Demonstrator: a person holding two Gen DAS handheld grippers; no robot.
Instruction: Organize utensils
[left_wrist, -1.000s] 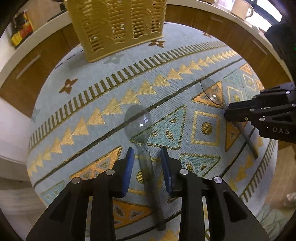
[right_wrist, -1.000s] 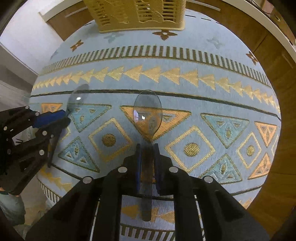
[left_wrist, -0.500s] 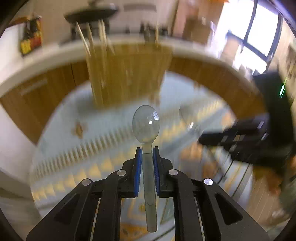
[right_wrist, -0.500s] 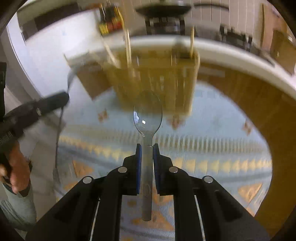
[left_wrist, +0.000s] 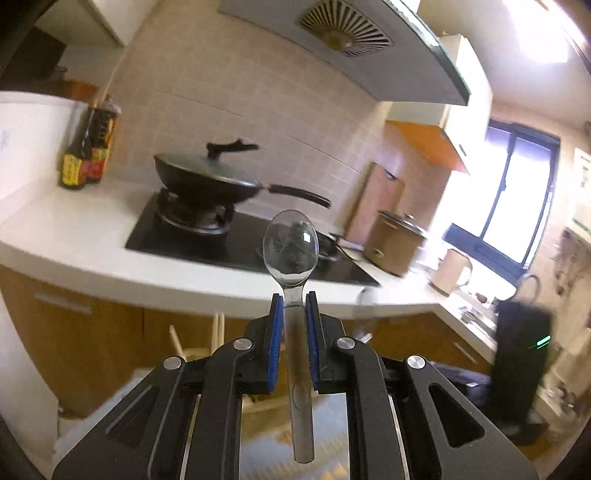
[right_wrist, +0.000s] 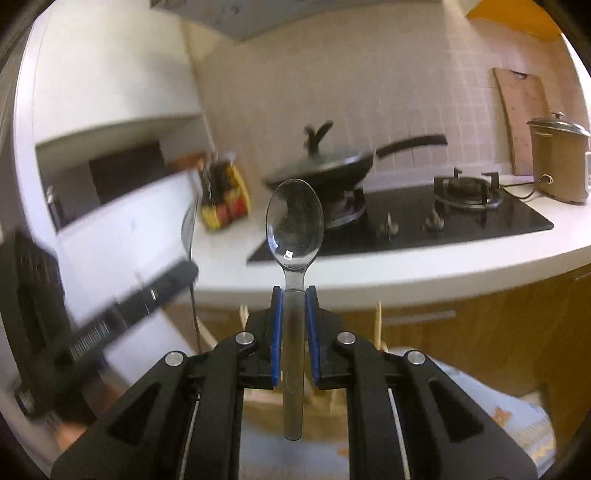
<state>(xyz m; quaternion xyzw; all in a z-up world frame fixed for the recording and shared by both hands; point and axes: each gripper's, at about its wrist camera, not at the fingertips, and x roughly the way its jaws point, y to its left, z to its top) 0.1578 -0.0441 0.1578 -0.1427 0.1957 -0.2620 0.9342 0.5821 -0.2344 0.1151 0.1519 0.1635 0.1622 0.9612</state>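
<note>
My left gripper (left_wrist: 294, 300) is shut on the handle of a clear plastic spoon (left_wrist: 290, 247), bowl up, held high and level with the kitchen counter. My right gripper (right_wrist: 294, 293) is shut on a second clear spoon (right_wrist: 294, 225) in the same way. In the right wrist view the left gripper (right_wrist: 173, 277) shows blurred at the left with its spoon (right_wrist: 189, 229). The yellow slatted basket (right_wrist: 325, 410) is mostly hidden behind my right fingers, low in the frame. The patterned blue tablecloth (right_wrist: 498, 417) shows at the bottom.
A white counter (left_wrist: 92, 254) carries a black hob with a lidded wok (left_wrist: 207, 181), sauce bottles (left_wrist: 86, 155), a brown cooker pot (left_wrist: 395, 240) and a mug (left_wrist: 452, 271). Wooden cabinets (right_wrist: 498, 325) stand below. A black unit (left_wrist: 524, 354) stands at the right.
The left gripper closed on its spoon. Both grippers lifted their spoons off the tablecloth and tilted up, so the views swung from the table to the kitchen counter.
</note>
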